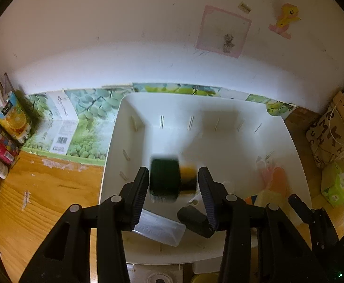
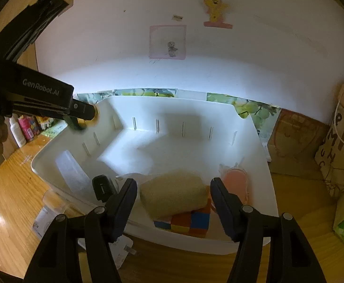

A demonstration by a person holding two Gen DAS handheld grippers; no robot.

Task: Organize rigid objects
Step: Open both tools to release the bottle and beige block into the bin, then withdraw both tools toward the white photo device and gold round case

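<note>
Two fisheye views from hand-held grippers are shown, both looking down into a white plastic bin (image 1: 275, 127) on a wooden table (image 1: 42, 195), with a white wall behind.

In the left wrist view, the left gripper (image 1: 173, 184) is seen at lower centre. A green and yellow scouring sponge (image 1: 172, 179) sits blurred between its jaws; the left pad appears to touch it, while contact on the right cannot be made out through the blur. The jaws are taken to be closed on the sponge, held above the bin's floor. Below it in the frame lie a clear plastic case (image 1: 160, 228) and a small black object (image 1: 195, 219).

In the right wrist view, the right gripper (image 2: 173, 188) is seen at lower centre with its jaws apart. A beige loofah-like block (image 2: 174, 193) lies between them, resting on a coloured puzzle cube (image 2: 188, 221), with gaps visible on both sides, so it is judged not to be gripped. A pink bottle (image 2: 236, 181) lies just right of the right jaw. At the upper left of this frame, the other gripper is seen over the bin's rim.

Several risks are judged likely. If the sponge is released from this height, it could bounce onto the case or against the wall. The loofah block, perched on the cube, could slide off or topple. The pink bottle could be knocked by the right jaw. With both tools over one bin, a collision between them is possible.
</note>
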